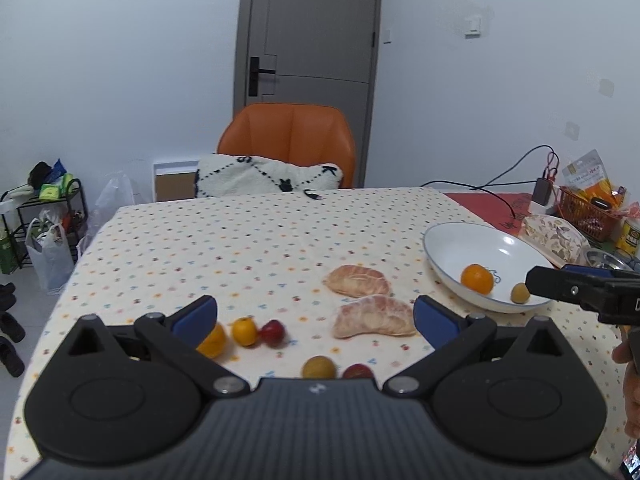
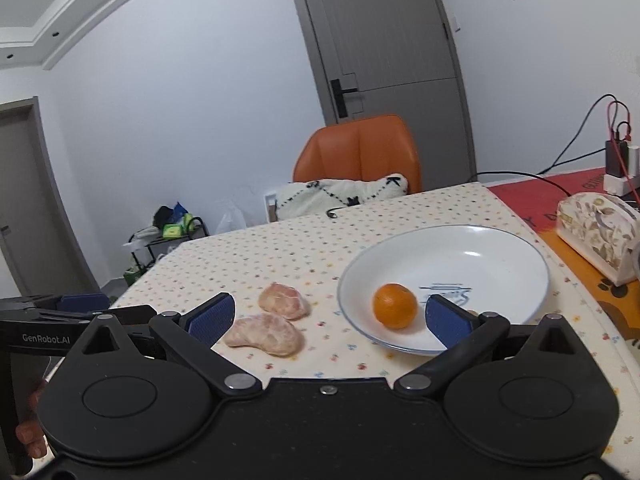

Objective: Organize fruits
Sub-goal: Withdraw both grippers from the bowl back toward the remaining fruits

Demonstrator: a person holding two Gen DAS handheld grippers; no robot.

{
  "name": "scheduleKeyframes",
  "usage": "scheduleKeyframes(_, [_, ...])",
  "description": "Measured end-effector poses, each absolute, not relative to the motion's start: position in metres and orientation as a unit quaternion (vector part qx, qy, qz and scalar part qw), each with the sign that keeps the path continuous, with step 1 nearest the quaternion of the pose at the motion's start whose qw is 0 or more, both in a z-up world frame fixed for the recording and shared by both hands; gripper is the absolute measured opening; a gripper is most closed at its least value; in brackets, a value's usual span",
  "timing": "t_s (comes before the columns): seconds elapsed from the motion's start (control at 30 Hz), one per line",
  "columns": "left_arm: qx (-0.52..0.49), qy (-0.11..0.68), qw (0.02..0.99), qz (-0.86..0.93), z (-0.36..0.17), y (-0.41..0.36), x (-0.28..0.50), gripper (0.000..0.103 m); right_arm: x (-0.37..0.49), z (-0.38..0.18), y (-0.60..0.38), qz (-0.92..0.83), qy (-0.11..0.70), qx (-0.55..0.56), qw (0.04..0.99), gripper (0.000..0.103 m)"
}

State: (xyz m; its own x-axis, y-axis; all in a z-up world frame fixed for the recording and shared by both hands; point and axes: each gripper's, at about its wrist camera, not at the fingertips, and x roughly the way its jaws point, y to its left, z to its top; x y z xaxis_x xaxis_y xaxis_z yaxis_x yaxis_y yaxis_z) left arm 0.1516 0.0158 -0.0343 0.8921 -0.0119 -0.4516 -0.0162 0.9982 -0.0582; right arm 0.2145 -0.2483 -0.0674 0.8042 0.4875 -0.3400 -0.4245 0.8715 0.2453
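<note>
Two fruits already sit in the white bowl (image 1: pixel 448 236): a mandarin (image 1: pixel 477 279) near its middle and a small yellow-green fruit (image 1: pixel 520 293) closer to the near rim. We see the bowl at the right side of the table, on a dotted tablecloth (image 1: pixel 240 240).

Outside the bowl, two peeled pomelo segments (image 1: pixel 374 317) lie just left of it, one behind the other and close together. Further left, near our left finger, a mandarin partly hidden by the blue pad (image 1: pixel 213 342), a smaller orange fruit (image 1: pixel 245 331) and a dark red fruit (image 1: pixel 273 333) form a short row, the last two touching. Nearer to us, a yellow-brown fruit (image 1: pixel 319 368) and another red fruit (image 1: pixel 357 371) lie side by side at the edge of the gripper body.

Our left gripper (image 1: pixel 316 314) hangs above the loose fruits with its jaws spread wide and nothing between them. Our right gripper (image 2: pixel 330 316) is over the near rim of the bowl, jaws also wide apart and empty; the mandarin in the bowl shows between its fingers, untouched. From the left wrist view, the right gripper comes in from the right edge beside the bowl.

Beyond the table stand an orange chair (image 1: pixel 288 136) with a black-and-white cushion (image 1: pixel 264 178), and a grey door (image 1: pixel 312 32). At far right we see a floral tissue box (image 2: pixel 596 236) and a red basket (image 1: pixel 582 210).
</note>
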Motion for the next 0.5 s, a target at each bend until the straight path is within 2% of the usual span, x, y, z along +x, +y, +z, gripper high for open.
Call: scheduleKeyframes(0.5, [-0.044,0.248,0.967,0.037,-0.033,0.056,0.130,0.103,0.198,-0.065,-0.211,0.282,0.222,0.041,0.932,0.103])
